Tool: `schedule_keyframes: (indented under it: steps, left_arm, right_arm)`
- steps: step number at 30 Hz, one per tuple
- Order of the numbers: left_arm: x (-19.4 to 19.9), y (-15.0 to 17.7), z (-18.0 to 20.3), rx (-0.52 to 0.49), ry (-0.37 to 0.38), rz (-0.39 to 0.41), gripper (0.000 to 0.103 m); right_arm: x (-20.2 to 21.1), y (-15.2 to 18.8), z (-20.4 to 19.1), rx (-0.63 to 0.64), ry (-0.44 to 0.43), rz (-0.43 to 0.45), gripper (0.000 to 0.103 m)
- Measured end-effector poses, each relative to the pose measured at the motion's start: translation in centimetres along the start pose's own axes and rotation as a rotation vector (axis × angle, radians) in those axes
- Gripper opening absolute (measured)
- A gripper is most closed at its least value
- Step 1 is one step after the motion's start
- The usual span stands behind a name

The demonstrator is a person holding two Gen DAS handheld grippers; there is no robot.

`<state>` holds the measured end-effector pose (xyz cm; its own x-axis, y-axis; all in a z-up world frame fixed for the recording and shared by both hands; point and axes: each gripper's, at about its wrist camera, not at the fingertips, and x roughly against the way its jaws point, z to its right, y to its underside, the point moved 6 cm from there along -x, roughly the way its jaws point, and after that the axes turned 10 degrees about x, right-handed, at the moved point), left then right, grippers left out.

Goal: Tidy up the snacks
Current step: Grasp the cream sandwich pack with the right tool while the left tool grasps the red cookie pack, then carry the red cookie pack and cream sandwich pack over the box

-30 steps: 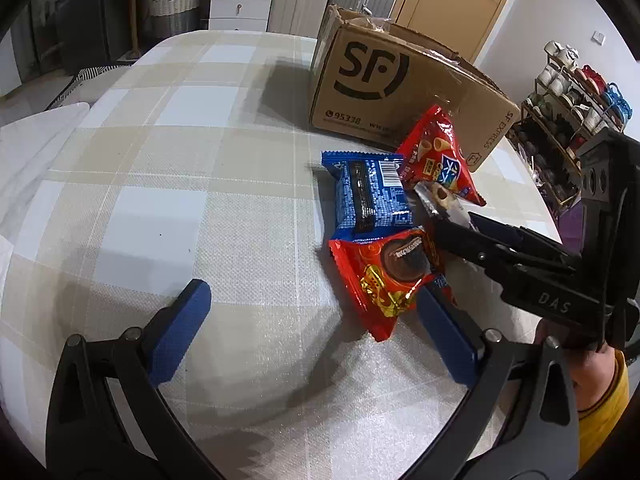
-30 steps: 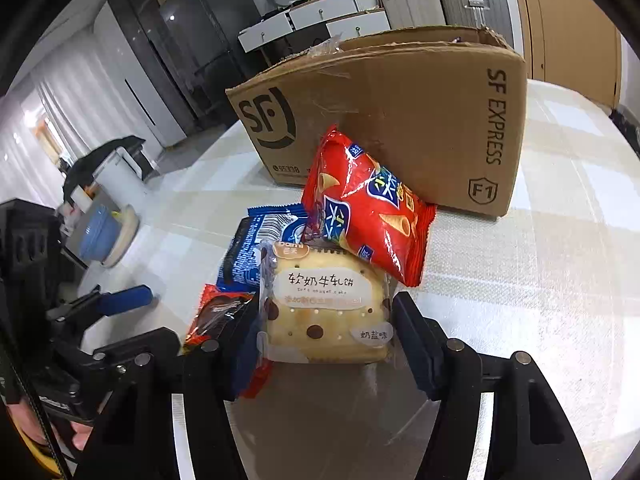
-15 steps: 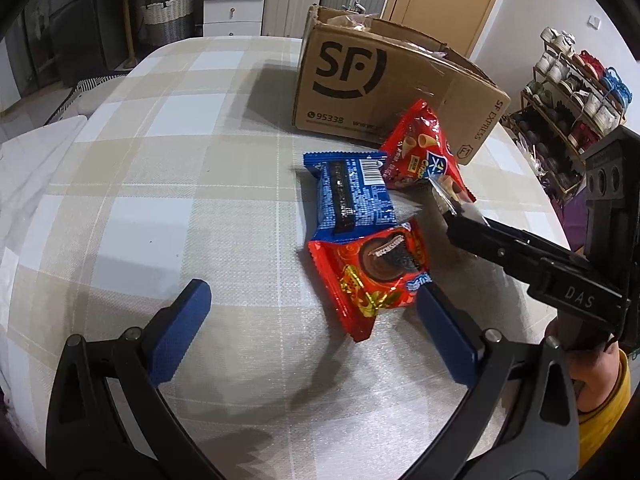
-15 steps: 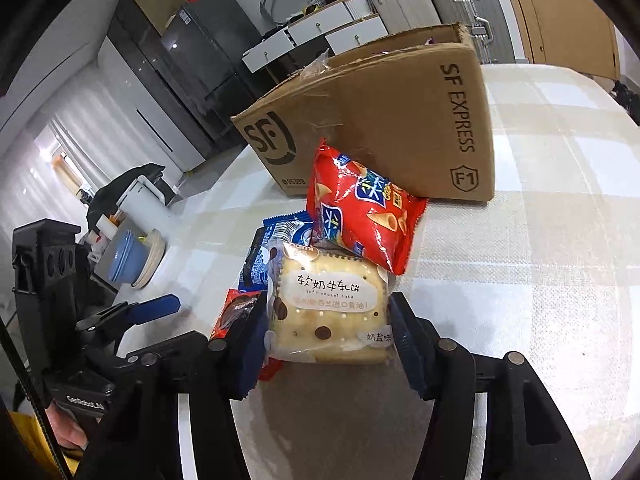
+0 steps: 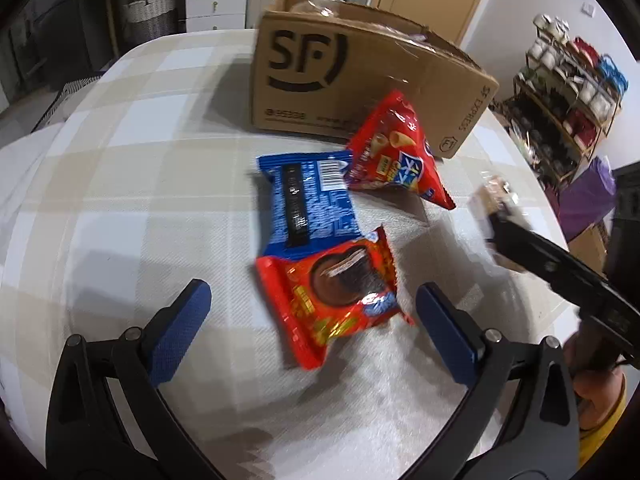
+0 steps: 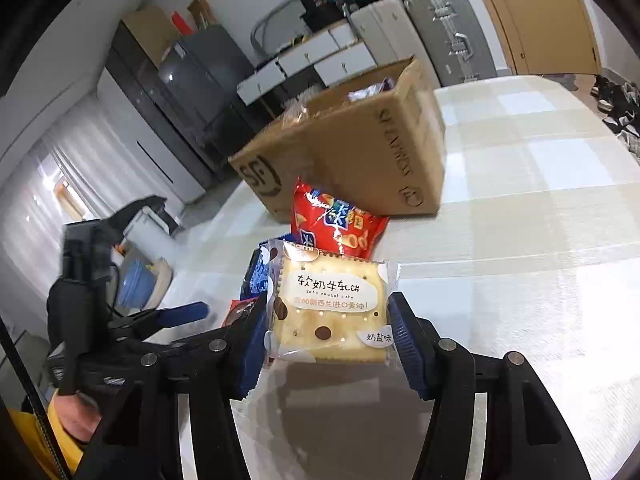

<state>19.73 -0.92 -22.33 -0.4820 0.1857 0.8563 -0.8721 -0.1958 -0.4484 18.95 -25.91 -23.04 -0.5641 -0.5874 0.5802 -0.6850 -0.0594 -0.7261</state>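
My right gripper is shut on a clear-wrapped cracker pack and holds it above the table; it shows blurred at the right of the left wrist view. My left gripper is open, its fingers either side of a red chocolate-pie packet on the table. A blue snack packet lies behind it. A red cone-snack bag leans by the open SF cardboard box, which holds some wrapped snacks.
The checked tablecloth covers a rounded table. A shelf of cups stands off the right side. Drawers, suitcases and a door lie behind the box.
My right gripper has lifted the cracker pack up and away from the other snacks, toward the box height. My left gripper has moved closer, now straddling the red pie packet.
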Motion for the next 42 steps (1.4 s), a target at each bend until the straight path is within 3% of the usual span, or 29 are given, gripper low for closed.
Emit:
schedule_keyframes:
  steps: [4, 7, 8, 9, 12, 16, 22, 42]
  left_arm:
    - [-2.1, -0.2, 0.2, 0.023, -0.033, -0.047, 0.102]
    - [-2.1, -0.4, 0.4, 0.038, -0.026, -0.036, 0.094]
    - [-1.9, -0.5, 0.5, 0.036, -0.014, -0.030, 0.085]
    - [-1.7, -0.5, 0.5, 0.034, -0.005, -0.024, 0.068]
    - [-1.1, -0.3, 1.1, 0.000, 0.048, -0.042, 0.045]
    - [0.0, 0.3, 1.7, -0.072, 0.049, -0.011, 0.044]
    - [2.4, 1.1, 1.2, -0.067, 0.082, 0.022, 0.044]
    - [17.9, 0.6, -1.5, -0.061, 0.149, 0.263, 0.044]
  right_arm:
    - [1.1, 0.2, 0.2, -0.013, 0.001, 0.020, 0.058]
    - [1.5, 0.4, 0.0, -0.022, -0.004, 0.024, 0.058]
    - [1.5, 0.3, 0.0, -0.023, -0.005, 0.024, 0.058]
    - [1.4, 0.4, 0.0, -0.024, -0.008, 0.023, 0.058]
    - [1.0, 0.7, -0.1, -0.026, -0.012, 0.020, 0.058]
    - [1.1, 0.8, -0.7, -0.024, -0.010, 0.021, 0.058]
    - [1.9, 0.2, -2.1, -0.004, -0.001, 0.044, 0.058]
    - [7.7, -3.8, -10.5, 0.094, -0.056, 0.160, 0.058]
